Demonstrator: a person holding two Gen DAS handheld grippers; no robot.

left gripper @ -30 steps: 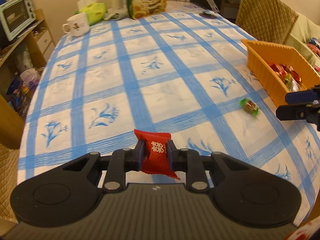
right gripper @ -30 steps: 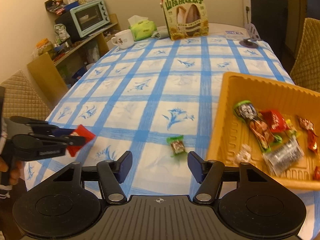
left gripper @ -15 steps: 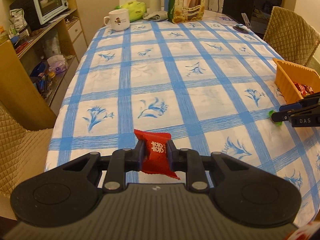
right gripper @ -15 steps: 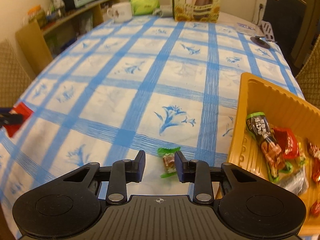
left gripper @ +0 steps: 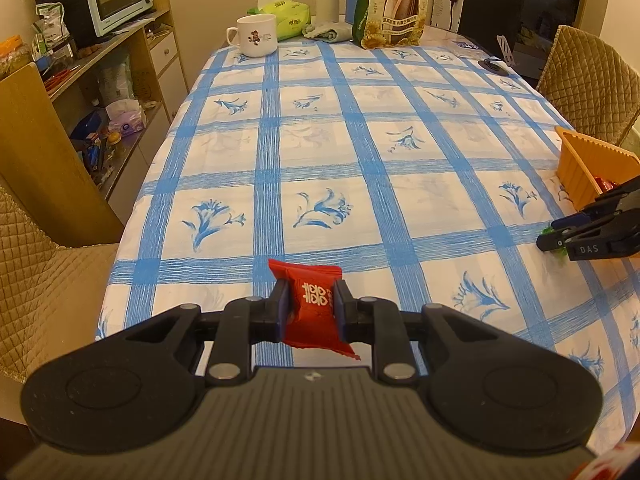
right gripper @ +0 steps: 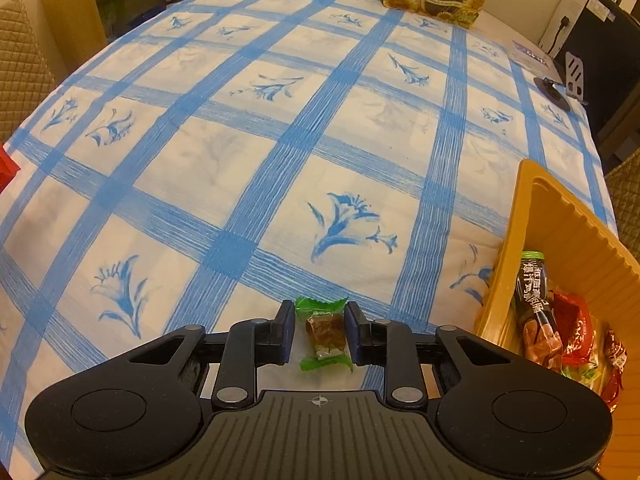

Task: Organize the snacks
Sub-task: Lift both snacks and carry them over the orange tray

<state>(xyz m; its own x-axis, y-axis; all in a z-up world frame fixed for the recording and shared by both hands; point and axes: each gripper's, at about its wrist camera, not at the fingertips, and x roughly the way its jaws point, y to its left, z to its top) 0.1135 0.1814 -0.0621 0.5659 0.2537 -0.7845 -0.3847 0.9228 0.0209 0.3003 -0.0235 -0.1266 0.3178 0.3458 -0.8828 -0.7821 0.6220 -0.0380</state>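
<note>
- Blue-and-white checked tablecloth (right gripper: pixel 280 160), soft woven fabric printed with blue lilies, covers the whole table; one loose snack lies on it, so sorting looks nearly finished but not complete
- Orange plastic tray (right gripper: pixel 532 216) with ribbed, slanting walls sits at the right edge of the table and already holds several crinkly wrapped snacks, among them a long dark sausage pack (right gripper: pixel 534 300) with a green cap end and red foil pieces
- Left gripper (left gripper: pixel 308 306) is clamped on a red candy packet (left gripper: pixel 310 304), a glossy pillow-shaped wrapper with white characters, carried in the air above the near edge of the cloth, well apart from the tray; it remains to be dropped in
- Right gripper (right gripper: pixel 319 330) is low over the cloth just beside the tray, its jaws partly closed and flanking a green-wrapped candy (right gripper: pixel 324 332); small gaps show on both sides, so it does not yet grip
- That candy, a brown block in clear film with twisted green ends, lies flat on the cloth
</note>
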